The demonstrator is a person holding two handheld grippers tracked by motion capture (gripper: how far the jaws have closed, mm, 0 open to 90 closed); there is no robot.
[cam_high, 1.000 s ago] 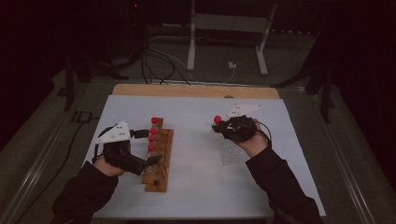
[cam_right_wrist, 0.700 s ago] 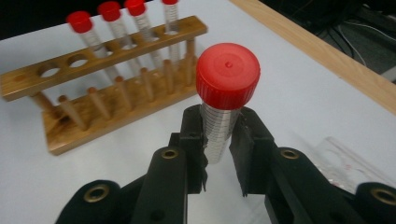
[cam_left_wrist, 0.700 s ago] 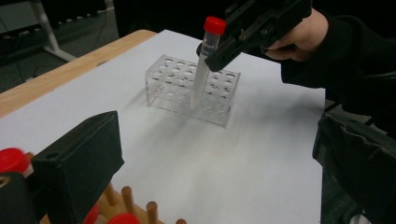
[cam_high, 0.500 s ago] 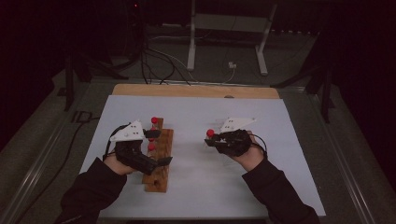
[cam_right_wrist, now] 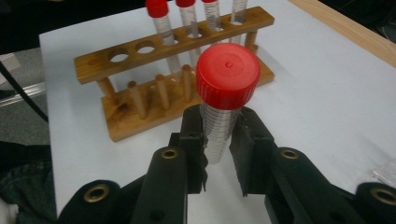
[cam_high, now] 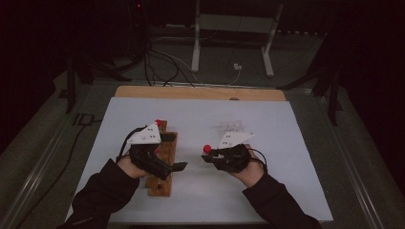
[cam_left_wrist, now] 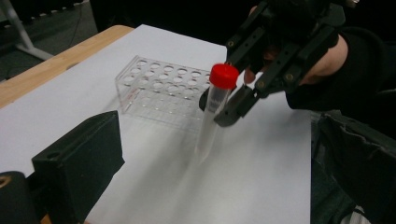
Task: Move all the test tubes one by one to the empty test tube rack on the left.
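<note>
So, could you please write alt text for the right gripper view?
The right gripper clamps a clear red-capped tube upright above a white table. Behind stands a wooden rack holding more tubes, with two holes empty.

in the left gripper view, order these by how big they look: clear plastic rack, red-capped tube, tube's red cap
1. clear plastic rack, the widest of the three, though it lies farther from the camera than the tube.
2. red-capped tube, held upright in the right gripper.
3. red cap, the smallest.
</note>
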